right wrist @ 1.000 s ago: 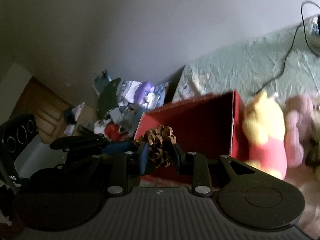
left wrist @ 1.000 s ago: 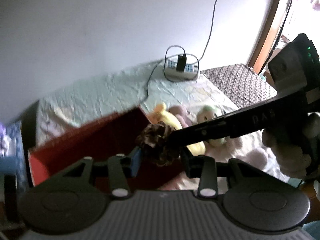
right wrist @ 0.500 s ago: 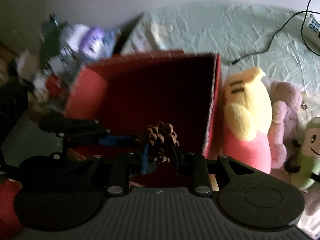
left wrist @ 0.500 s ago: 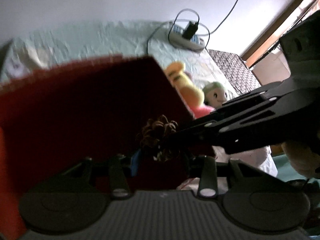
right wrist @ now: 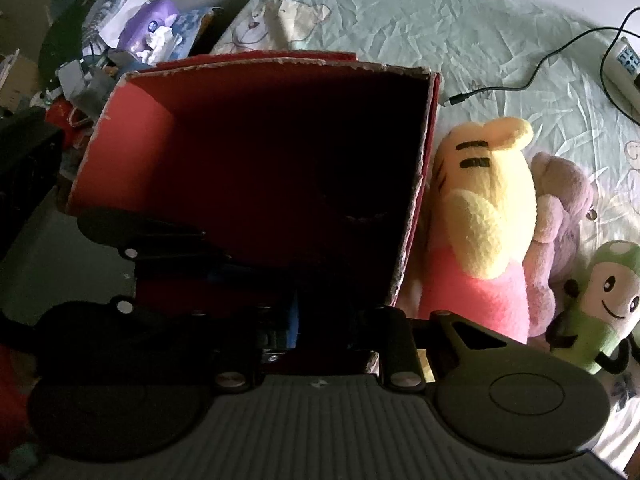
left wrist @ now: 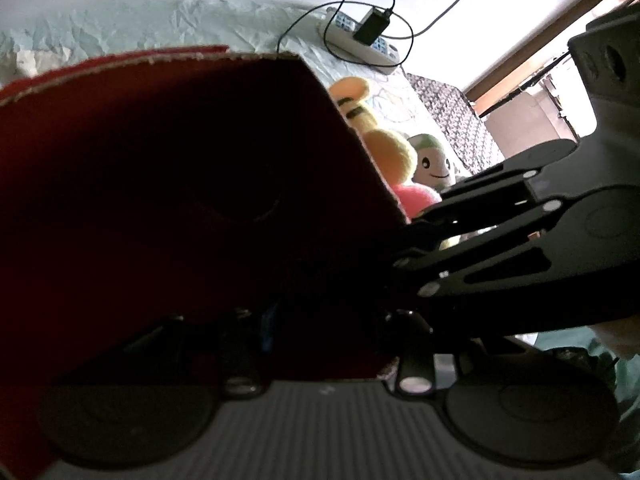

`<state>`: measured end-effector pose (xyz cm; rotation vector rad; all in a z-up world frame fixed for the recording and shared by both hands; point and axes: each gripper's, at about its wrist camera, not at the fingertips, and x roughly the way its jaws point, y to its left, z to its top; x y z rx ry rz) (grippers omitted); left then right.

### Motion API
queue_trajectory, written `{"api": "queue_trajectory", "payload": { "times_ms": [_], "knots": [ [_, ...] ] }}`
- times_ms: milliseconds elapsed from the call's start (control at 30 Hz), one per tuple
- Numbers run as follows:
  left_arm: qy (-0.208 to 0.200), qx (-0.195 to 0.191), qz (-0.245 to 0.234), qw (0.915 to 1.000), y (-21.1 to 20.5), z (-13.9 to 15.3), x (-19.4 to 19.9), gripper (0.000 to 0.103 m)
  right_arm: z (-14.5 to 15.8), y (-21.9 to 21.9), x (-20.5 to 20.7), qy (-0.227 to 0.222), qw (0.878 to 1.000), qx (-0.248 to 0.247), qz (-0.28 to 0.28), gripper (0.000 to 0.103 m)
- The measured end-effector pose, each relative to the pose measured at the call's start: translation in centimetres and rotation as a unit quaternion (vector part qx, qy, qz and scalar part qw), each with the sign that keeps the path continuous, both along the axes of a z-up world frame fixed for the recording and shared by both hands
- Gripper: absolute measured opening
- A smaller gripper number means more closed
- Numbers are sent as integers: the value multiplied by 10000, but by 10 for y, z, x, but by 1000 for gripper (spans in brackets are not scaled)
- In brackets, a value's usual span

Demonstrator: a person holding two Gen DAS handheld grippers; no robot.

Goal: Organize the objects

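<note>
A red cardboard box [right wrist: 120, 140] lies on its side on the bed, its open mouth facing me. Both grippers reach into its dark inside. In the left wrist view the box wall [left wrist: 160, 140] fills the left half, and my left gripper [left wrist: 320, 300] is sunk in shadow. My right gripper [left wrist: 380, 248] comes in from the right to the same spot. In the right wrist view my right gripper [right wrist: 324, 300] is deep in the box and my left gripper [right wrist: 224, 256] enters from the left. The pine cone between the fingers is lost in the dark.
Right of the box lie a yellow plush bear [right wrist: 484, 200], a purple plush [right wrist: 564, 188] and a green plush [right wrist: 608, 300] on the pale green sheet [right wrist: 440, 32]. A power strip [left wrist: 360, 40] with cables sits at the back. Cluttered items [right wrist: 140, 28] pile up beyond the bed's left edge.
Both grippers moved forward and down into the red box with the pine cone, which has gone into shadow. The spread of both pairs of fingers looks unchanged.
</note>
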<state>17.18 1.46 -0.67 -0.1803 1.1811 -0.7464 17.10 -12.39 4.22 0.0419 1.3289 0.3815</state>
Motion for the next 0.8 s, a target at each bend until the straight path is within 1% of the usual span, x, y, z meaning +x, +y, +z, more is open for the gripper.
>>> {"api": "queue_trajectory", "payload": {
  "times_ms": [167,300,600,667,700,800],
  "knots": [
    [74,125,32,9999,0,-8,2,40,-1,-1,-1,-61,9999,78,-18,22],
    [73,321,156,9993,2,-7,2,40,-1,-3,-2,-182,9996,182,-76,23],
    [-272,916,489,9942,9,3,-6,41,-2,-7,-5,-320,9983,389,-295,24],
    [-414,1107,583,9913,12,9,-8,41,-2,-6,-5,-335,9980,413,-343,25],
    [-492,1196,629,9896,15,11,-10,41,-2,-6,-5,-350,9978,426,-357,28],
    [-702,1395,811,9844,31,17,-16,42,-1,-2,-3,-398,9968,566,-409,29]
  ]
}}
